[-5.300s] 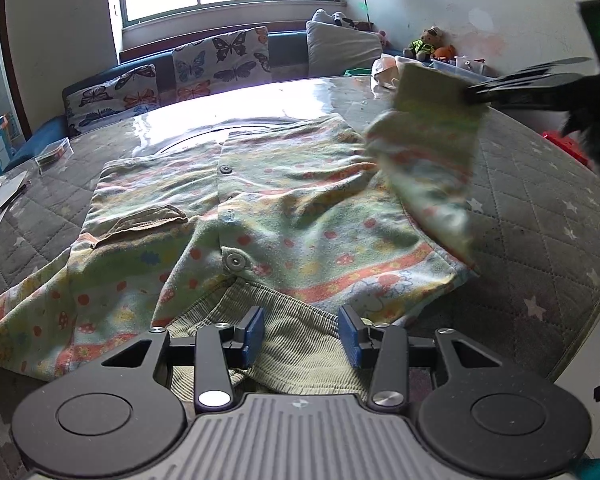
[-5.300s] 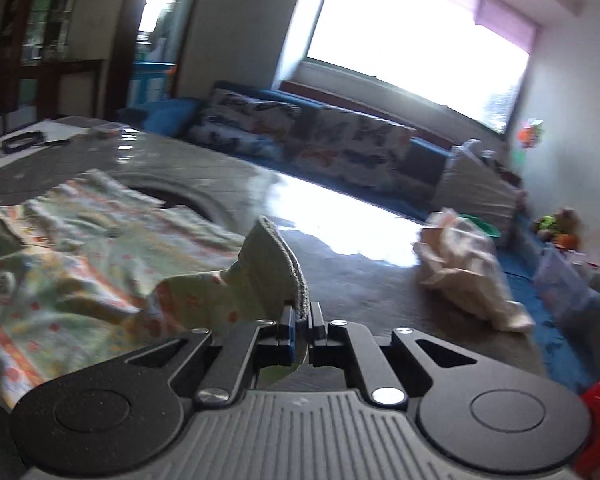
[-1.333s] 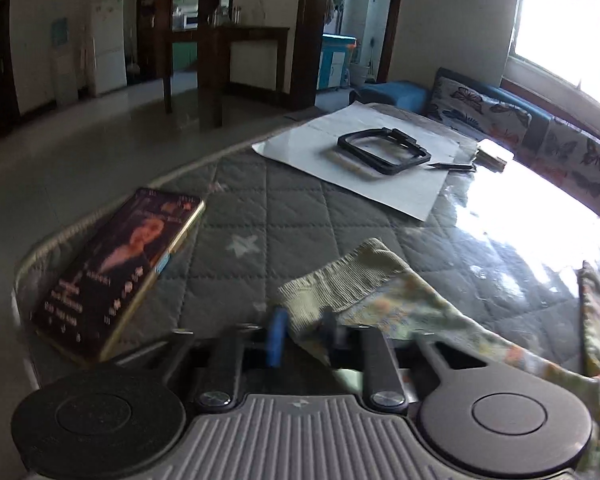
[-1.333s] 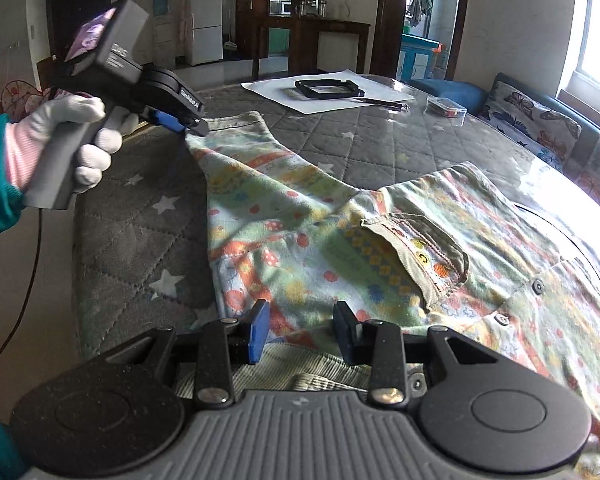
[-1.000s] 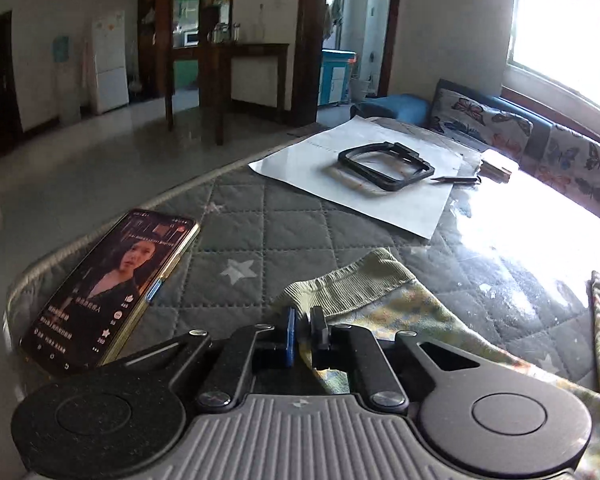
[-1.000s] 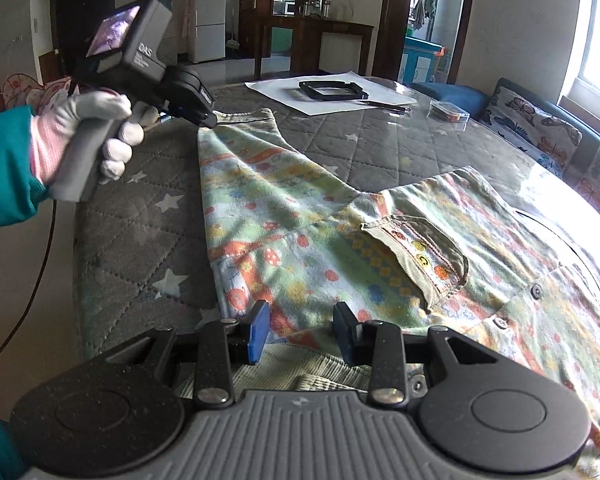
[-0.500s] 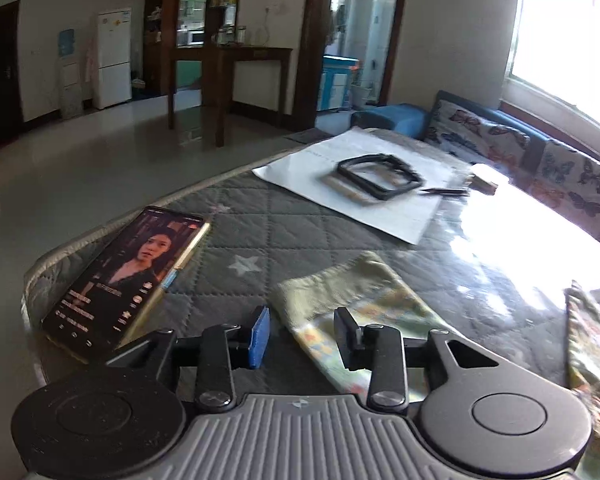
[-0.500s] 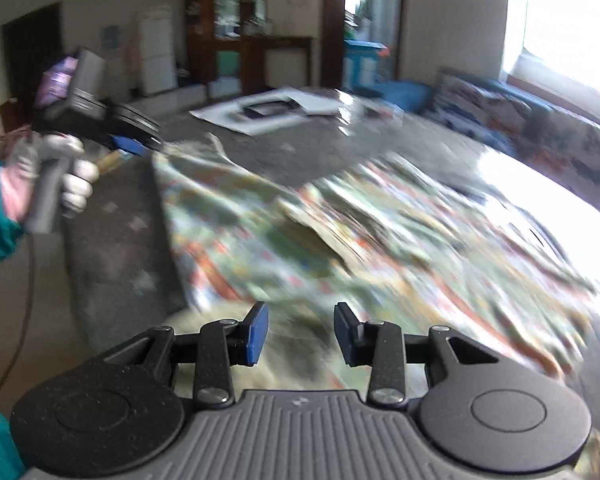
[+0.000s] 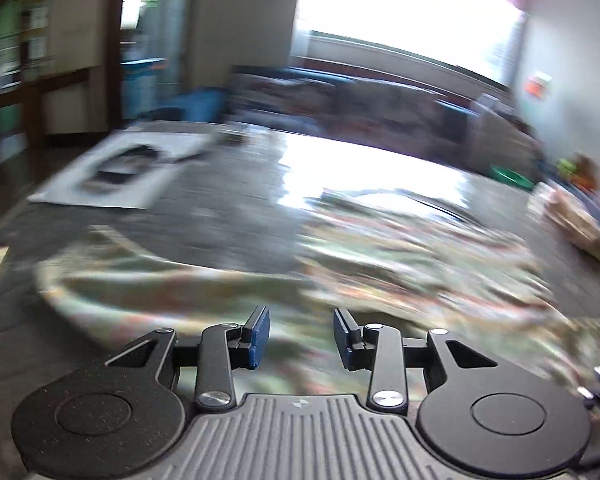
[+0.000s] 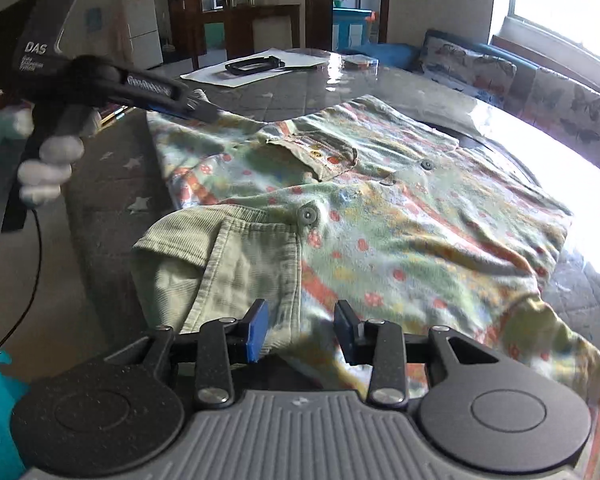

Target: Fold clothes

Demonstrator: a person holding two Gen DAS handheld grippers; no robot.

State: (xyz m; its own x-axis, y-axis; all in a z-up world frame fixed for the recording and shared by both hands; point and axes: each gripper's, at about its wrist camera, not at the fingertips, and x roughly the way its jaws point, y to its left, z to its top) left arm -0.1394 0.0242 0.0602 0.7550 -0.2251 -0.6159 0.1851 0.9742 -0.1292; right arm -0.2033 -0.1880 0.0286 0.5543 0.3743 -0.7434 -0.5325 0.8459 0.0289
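Blue pads face each other across a clear gap on the right gripper (image 10: 300, 330), its fingers released and holding nothing; they hover just above the near edge of the child's jacket (image 10: 380, 216). Right under them sits the ribbed olive collar (image 10: 204, 248), and just beyond it a round button (image 10: 308, 213) on the pale green fabric printed with orange stripes and red dots. Further out is a flapped chest pocket (image 10: 312, 152), with a second button (image 10: 427, 165) to its right. The jacket lies spread face up on the grey quilted table cover (image 10: 108, 184), which carries pale stars.

Seen from the right wrist, the left gripper (image 10: 204, 110) is held in a white-gloved left hand (image 10: 46, 164) over the far left corner of the jacket. In its own heavily blurred view, the left gripper (image 9: 301, 336) also has its blue pads apart with nothing between them, and the jacket (image 9: 380, 264) is only a smear of green and orange below and ahead.

At the far end of the table a black frame (image 10: 256, 66) rests on a white sheet of paper (image 10: 220, 76). Beyond the table runs a sofa with butterfly cushions (image 10: 472, 66)
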